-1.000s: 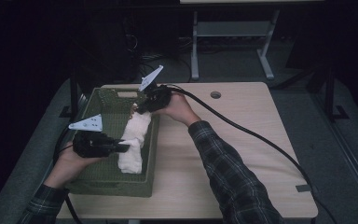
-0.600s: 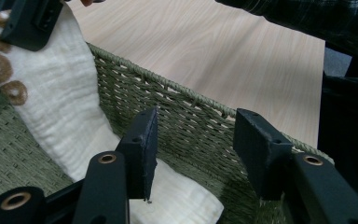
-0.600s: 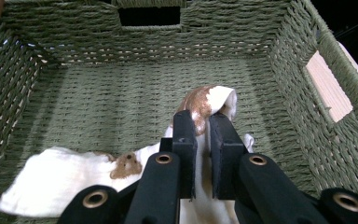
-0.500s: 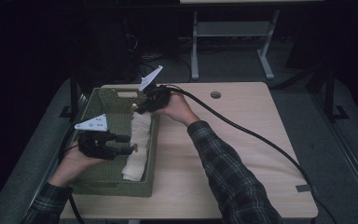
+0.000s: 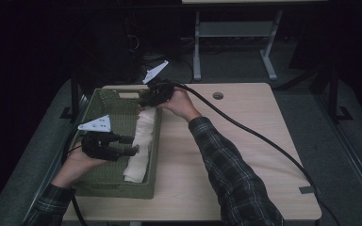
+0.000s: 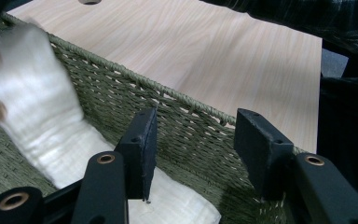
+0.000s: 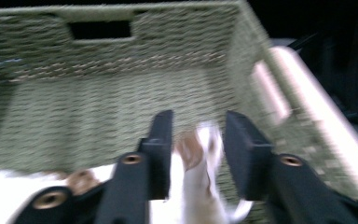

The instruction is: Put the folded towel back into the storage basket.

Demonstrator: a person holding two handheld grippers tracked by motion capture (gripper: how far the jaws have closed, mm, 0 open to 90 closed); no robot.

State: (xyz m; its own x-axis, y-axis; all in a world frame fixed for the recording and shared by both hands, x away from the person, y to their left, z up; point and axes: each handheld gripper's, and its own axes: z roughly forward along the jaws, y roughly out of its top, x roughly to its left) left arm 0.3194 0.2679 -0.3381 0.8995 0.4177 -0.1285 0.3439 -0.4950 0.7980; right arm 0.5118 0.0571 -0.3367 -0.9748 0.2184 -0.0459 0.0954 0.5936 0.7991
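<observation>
A folded white cloth (image 5: 140, 143) lies in the green woven basket (image 5: 104, 181), stretched along its right wall from the far end toward the near end. The basket sits on the left part of the light wooden table (image 5: 245, 141), its left wall close to the table's left edge; the tabletop to its right is bare and roomy. The left gripper (image 5: 131, 145) hovers over the basket's near-middle, jaws apart and gripping nothing, the cloth just below and beside them. The right gripper (image 5: 143, 104) is at the cloth's far end by the basket's far right corner; its jaws have just been opening, the cloth end loosely between them, not pinched.
</observation>
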